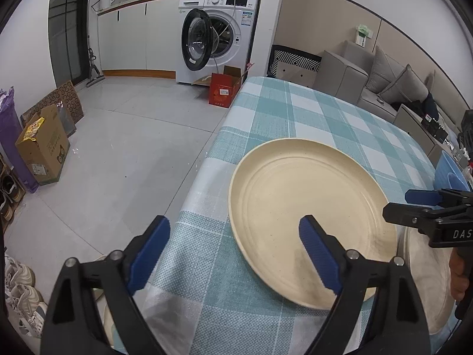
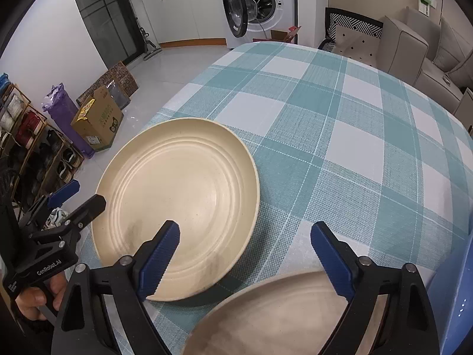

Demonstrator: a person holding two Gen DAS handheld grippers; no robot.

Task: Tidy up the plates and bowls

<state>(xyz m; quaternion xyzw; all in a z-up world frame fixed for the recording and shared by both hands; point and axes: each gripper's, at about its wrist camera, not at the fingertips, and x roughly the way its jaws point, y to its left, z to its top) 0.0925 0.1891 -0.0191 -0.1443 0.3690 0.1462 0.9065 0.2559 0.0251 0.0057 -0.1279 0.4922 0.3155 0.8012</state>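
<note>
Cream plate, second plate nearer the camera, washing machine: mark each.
cream plate (image 2: 177, 204), right wrist view, centre of its ridged well
second plate (image 2: 275, 319), right wrist view, bare inner surface
washing machine (image 1: 233, 29), left wrist view, white front panel

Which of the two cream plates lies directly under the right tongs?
The nearer plate, cut off by the picture's bottom edge; the other plate lies whole, further left.

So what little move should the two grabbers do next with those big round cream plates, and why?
Probably the right gripper should dip a little lower and close on the rim of the nearer round cream plate beneath it. Its jaws stand open with nothing held, and the farther cream plate lies apart on the teal checked tablecloth, so lifting one onto the other looks like the way to stack them.
</note>
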